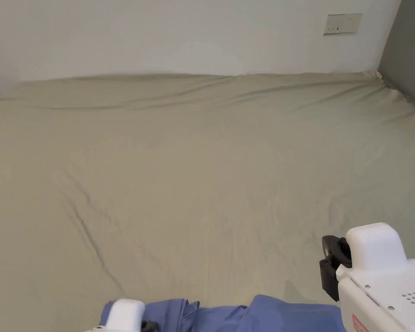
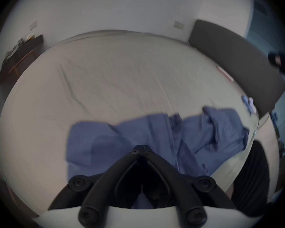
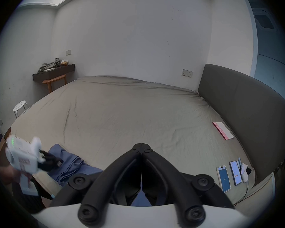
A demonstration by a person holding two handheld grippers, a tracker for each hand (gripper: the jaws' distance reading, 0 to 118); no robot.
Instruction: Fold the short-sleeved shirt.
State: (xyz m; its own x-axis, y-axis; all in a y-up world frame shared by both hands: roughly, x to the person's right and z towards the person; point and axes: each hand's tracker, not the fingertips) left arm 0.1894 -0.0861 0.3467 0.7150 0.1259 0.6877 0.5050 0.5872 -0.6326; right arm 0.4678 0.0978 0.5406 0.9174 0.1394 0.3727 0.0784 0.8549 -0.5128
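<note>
In my head view the shirt (image 1: 245,317) is cut off by the bottom edge, as is the left gripper (image 1: 148,325) at lower left. My left gripper view is blurred. In my right gripper view, two phones' (image 3: 229,175) screens at lower right are too small to tell.

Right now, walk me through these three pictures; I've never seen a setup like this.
A person holds two hand tools with pincer jaws. One picture comes from a camera on the head; the others ride on each tool. The left gripper has its jaws closed, above a rumpled blue shirt lying on the bed. The right gripper is closed too, with nothing seen between its jaws. Two phones and a pink-edged booklet lie near the headboard.
</note>
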